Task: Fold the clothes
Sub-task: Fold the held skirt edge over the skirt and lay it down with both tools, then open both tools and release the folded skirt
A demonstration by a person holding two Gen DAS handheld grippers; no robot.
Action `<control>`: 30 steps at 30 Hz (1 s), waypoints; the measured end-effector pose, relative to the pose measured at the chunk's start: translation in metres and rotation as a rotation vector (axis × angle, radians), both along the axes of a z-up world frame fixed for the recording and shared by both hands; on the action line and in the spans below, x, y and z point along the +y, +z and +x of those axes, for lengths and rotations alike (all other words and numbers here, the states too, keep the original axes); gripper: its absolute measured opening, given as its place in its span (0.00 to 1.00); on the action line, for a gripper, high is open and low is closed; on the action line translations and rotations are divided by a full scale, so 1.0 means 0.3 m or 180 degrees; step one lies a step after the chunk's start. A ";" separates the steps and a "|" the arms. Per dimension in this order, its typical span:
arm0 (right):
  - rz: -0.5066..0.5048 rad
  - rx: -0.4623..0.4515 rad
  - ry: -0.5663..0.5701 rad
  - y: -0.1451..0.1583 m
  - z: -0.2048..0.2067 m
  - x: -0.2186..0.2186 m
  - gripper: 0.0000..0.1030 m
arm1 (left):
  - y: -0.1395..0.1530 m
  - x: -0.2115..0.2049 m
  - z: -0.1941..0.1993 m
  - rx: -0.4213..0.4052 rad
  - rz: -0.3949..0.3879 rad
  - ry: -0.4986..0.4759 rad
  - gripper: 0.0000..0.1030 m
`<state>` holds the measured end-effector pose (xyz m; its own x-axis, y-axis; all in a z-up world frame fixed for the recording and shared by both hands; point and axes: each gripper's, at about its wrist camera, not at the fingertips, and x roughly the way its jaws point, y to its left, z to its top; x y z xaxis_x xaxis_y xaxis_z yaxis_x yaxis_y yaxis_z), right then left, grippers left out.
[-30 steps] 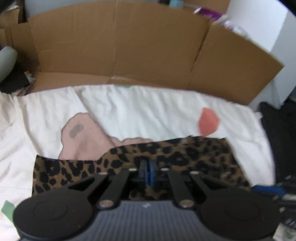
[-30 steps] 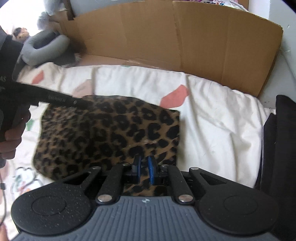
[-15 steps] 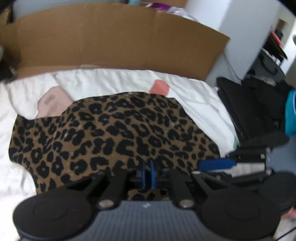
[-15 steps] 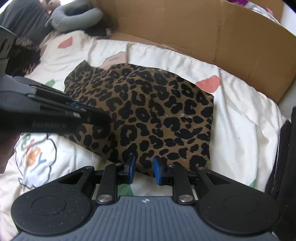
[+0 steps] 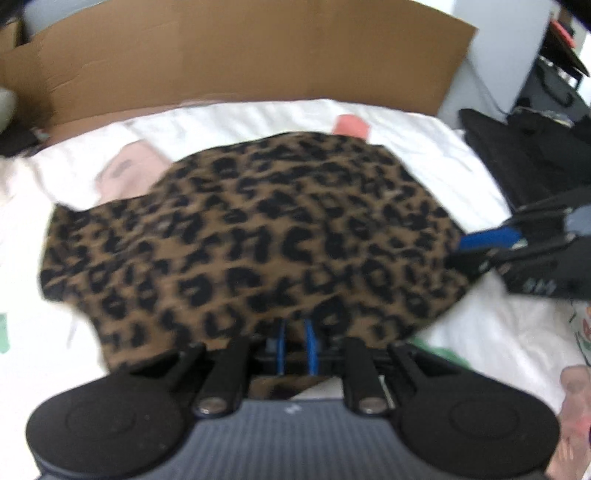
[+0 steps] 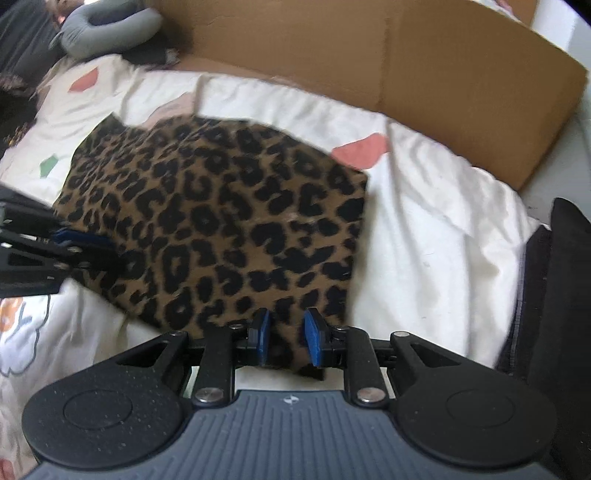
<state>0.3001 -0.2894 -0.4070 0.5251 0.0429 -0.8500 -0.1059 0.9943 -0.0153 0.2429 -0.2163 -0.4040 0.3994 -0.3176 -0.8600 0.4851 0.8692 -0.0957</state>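
White bedding (image 6: 436, 236), printed with coral and green shapes, covers the bed beneath both tongs; nearest the left tongs (image 5: 295, 345), the near hem of a folded leopard-print garment (image 5: 251, 240) lies between the blue pads, whose jaws are opening with a narrow gap and no visible pinch on the cloth; nearest the right tongs (image 6: 288, 338), the garment's near right corner sits between the pads (image 6: 313, 334), which stand apart and released, not pressing the fabric; beyond each pair of tongs the garment spreads flat across the bedding as a rough rectangle; in the right wrist view the left tongs reach in from the left edge at the garment's near left side, and in the left wrist view the right tongs come in from the right at its opposite edge; to the right of the right tongs lies dark clothing (image 6: 565, 295); farther off, behind the garment, a brown cardboard sheet (image 6: 369, 59) stands along the bed's far edge; a grey neck pillow (image 6: 110, 29) rests at the far left.
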 end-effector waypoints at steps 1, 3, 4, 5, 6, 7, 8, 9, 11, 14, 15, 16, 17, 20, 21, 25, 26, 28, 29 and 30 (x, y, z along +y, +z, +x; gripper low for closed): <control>0.0063 -0.0018 -0.0024 0.016 -0.003 -0.006 0.27 | 0.015 0.021 0.000 0.0003 0.0022 0.0054 0.20; 0.0187 -0.0055 -0.0070 0.048 -0.009 -0.018 0.27 | 0.047 0.055 -0.004 -0.0010 0.0051 0.0111 0.30; 0.0236 -0.0065 -0.0065 0.060 -0.016 -0.012 0.27 | 0.064 0.067 -0.008 -0.0014 0.0048 0.0099 0.35; 0.0285 -0.0062 -0.0059 0.065 -0.023 -0.005 0.27 | 0.078 0.076 -0.012 -0.0001 0.0039 0.0072 0.38; 0.0316 -0.0054 -0.0040 0.066 -0.031 0.007 0.27 | 0.087 0.079 -0.015 0.0033 0.0020 0.0026 0.44; 0.0340 -0.0046 -0.0019 0.066 -0.039 0.020 0.27 | 0.096 0.082 -0.018 0.0065 0.0004 -0.0016 0.49; 0.0318 -0.0041 0.0016 0.061 -0.045 0.036 0.28 | 0.103 0.081 -0.022 0.0094 -0.0005 -0.0046 0.51; 0.0300 -0.0022 0.0063 0.052 -0.051 0.055 0.28 | 0.105 0.076 -0.025 0.0129 -0.0012 -0.0066 0.53; 0.0262 0.0012 0.0148 0.038 -0.061 0.090 0.29 | 0.102 0.059 -0.037 0.0172 0.0010 -0.0125 0.55; 0.0208 0.0046 0.0233 0.024 -0.069 0.130 0.31 | 0.088 0.048 -0.048 0.0187 0.0104 -0.0155 0.56; 0.0189 0.0049 0.0249 0.020 -0.070 0.139 0.33 | 0.079 0.048 -0.049 0.0200 0.0120 -0.0140 0.56; 0.0173 0.0050 0.0258 0.017 -0.071 0.144 0.35 | 0.071 0.048 -0.049 0.0201 0.0145 -0.0130 0.56; 0.0157 0.0056 0.0276 0.014 -0.072 0.148 0.36 | 0.060 0.051 -0.049 0.0188 0.0182 -0.0119 0.56; 0.0076 0.0067 0.0297 0.001 -0.063 0.145 0.36 | 0.017 0.076 -0.037 0.0210 0.0247 0.0010 0.54; 0.0061 0.0074 0.0288 -0.004 -0.058 0.137 0.36 | 0.003 0.090 -0.034 0.0231 0.0254 0.0077 0.53; 0.0145 0.0118 0.0096 -0.017 -0.038 0.081 0.35 | -0.021 0.142 -0.026 0.0273 0.0279 0.0247 0.53; 0.0158 0.0118 0.0053 -0.018 -0.038 0.070 0.35 | -0.022 0.156 -0.025 0.0290 0.0269 0.0273 0.54; 0.0168 0.0115 -0.0032 -0.020 -0.039 0.051 0.36 | -0.028 0.186 -0.027 0.0310 0.0307 0.0308 0.56; 0.0066 0.0095 -0.0068 -0.021 -0.042 0.046 0.36 | -0.031 0.201 -0.029 0.0317 0.0337 0.0321 0.56; 0.0012 0.0087 -0.0123 -0.022 -0.043 0.034 0.36 | -0.035 0.216 -0.030 0.0324 0.0367 0.0335 0.57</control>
<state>0.2871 -0.2793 -0.4135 0.5029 0.0263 -0.8639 -0.0678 0.9977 -0.0091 0.2338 -0.1514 -0.4144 0.3342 -0.1755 -0.9260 0.3839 0.9227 -0.0363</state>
